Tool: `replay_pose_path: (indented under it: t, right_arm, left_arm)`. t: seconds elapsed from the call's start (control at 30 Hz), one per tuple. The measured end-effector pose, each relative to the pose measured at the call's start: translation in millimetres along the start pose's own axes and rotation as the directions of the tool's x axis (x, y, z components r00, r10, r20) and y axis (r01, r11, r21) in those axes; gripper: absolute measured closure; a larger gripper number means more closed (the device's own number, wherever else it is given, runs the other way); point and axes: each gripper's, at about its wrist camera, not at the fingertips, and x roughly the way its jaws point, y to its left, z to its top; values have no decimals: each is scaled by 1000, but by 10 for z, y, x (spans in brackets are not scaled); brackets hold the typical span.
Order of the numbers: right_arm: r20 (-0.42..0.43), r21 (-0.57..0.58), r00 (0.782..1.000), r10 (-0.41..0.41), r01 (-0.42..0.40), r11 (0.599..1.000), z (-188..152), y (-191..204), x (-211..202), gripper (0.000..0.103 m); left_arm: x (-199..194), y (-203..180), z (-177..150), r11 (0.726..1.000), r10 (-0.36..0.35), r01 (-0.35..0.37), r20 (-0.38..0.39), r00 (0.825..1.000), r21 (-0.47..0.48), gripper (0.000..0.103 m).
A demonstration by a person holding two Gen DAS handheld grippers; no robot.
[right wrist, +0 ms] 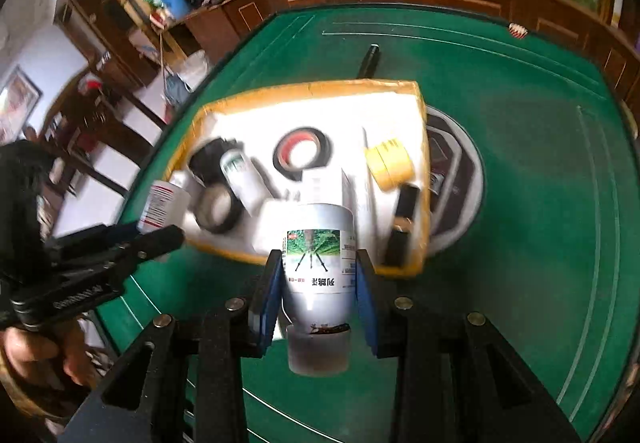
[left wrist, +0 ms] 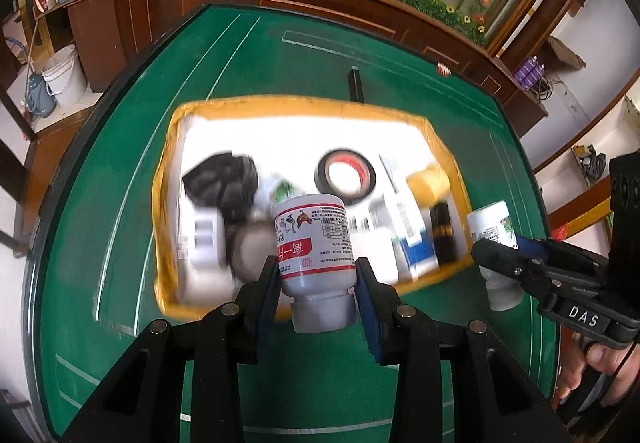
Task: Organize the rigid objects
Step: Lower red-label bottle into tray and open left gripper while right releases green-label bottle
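Left claw (left wrist: 317, 275) clenched on a white bottle with red-banded label (left wrist: 314, 239), held cap toward the camera, so the Chinese print and animal pictures read upside down; characters too small to read. Right claw (right wrist: 316, 279) clenched on a white bottle with green plant label (right wrist: 316, 263), also cap-near, with inverted Chinese characters in red below the picture. Both bottles hang above the near edge of the yellow-rimmed tray (left wrist: 432, 127), which lies on the green desk (left wrist: 120, 163). Tray contents are blurred: a black-and-red tape roll (left wrist: 346, 177), a yellow tape roll (right wrist: 389, 161), a black lump (left wrist: 224, 179) at the left, a dark slim box (right wrist: 402, 227) by the right rim, white cartons between. Open room in the tray sits along its far side; the near half is crowded. The desk is bare felt left of the tray and wide to the right. The left wrist view shows the right claw from the side, its body lettered "DAS" (left wrist: 584, 321). Only the right wrist view shows a round dark panel (right wrist: 456, 179) set in the desk, partly under the tray's right edge. A black pen-like stick (right wrist: 370, 59) lies just beyond the far rim.
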Motion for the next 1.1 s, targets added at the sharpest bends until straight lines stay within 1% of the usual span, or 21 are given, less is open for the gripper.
replay_pose_path:
  t: [0.1,0.27,0.37,0.47,0.6,0.7,0.83,0.9,0.97,1.07,1.1]
  right_arm:
    - [10,-10,1000,-11,11,1000,158,15,70,70]
    - [-16,34,1000,0,1,999,478,-81,338,70]
    - [-25,47,999,-36,37,998,669,-172,476,70]
    - [-40,38,997,-70,72,997,856,-251,599,70]
    - [-95,25,992,-79,82,996,1018,-347,797,70]
    - [-119,13,986,-113,116,993,1071,-377,918,70]
    - [-142,-12,979,-150,150,989,1145,-383,1069,70]
    - [-145,-28,977,-157,155,988,1171,-371,1125,70]
    - [-141,-34,979,-148,145,989,1175,-354,1156,70]
    - [-115,-30,984,-134,131,991,1150,-358,1164,70]
    - [-98,-18,987,-128,127,992,1148,-379,1149,68]
  left_arm:
    - [142,34,224,1000,5,-5,-11,1000,15,64]
    - [434,47,521,1000,8,-7,-36,999,28,64]
    - [581,35,663,999,7,-5,-44,999,44,64]
    - [745,69,769,999,6,-4,-62,998,35,64]
    - [936,157,837,1000,6,-6,-89,996,10,64]
    - [1020,220,856,1000,12,-12,-105,994,3,64]
    - [1111,254,866,1000,3,-4,-124,992,-15,64]
    - [1137,261,856,1000,-1,-1,-129,992,-18,64]
    - [1139,259,849,1000,3,-5,-128,992,-14,64]
    - [1111,255,843,1000,4,-7,-126,992,-21,64]
    - [1095,254,845,1000,1,-4,-122,992,-25,59]
